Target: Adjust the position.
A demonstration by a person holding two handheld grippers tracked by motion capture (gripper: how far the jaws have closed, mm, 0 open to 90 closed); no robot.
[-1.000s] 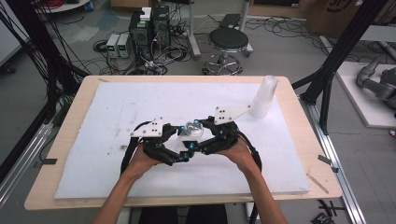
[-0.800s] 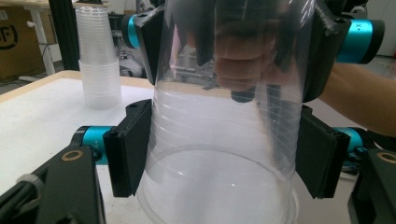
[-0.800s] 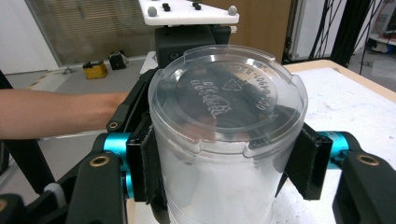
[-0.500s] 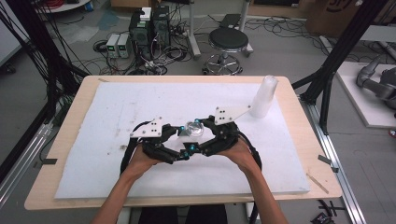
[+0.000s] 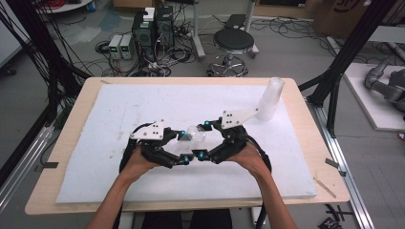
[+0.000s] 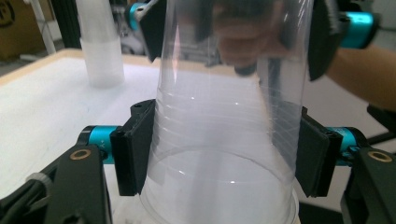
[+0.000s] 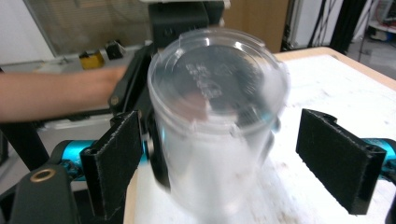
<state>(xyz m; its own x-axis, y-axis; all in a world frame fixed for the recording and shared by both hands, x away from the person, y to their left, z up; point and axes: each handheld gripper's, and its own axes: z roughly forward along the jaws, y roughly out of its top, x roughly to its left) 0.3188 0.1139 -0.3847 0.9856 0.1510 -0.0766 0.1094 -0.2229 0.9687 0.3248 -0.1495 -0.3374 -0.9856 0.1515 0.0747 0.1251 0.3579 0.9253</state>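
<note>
So far, your left claw [image 6: 219, 154] clamps the clear plastic cup [image 6: 224, 116] by its sides, above the white foam-topped surface [image 5: 143, 107]. Your right claw [image 7: 233, 163] has just been opening and stands wide around the cup, apparently clear of it. The hand-over looks nearly done; placing it remains.

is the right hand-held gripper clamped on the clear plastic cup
No, in the right gripper view the right hand-held gripper has a pad standing clear of the clear plastic cup; its jaws have just been opening.
</note>
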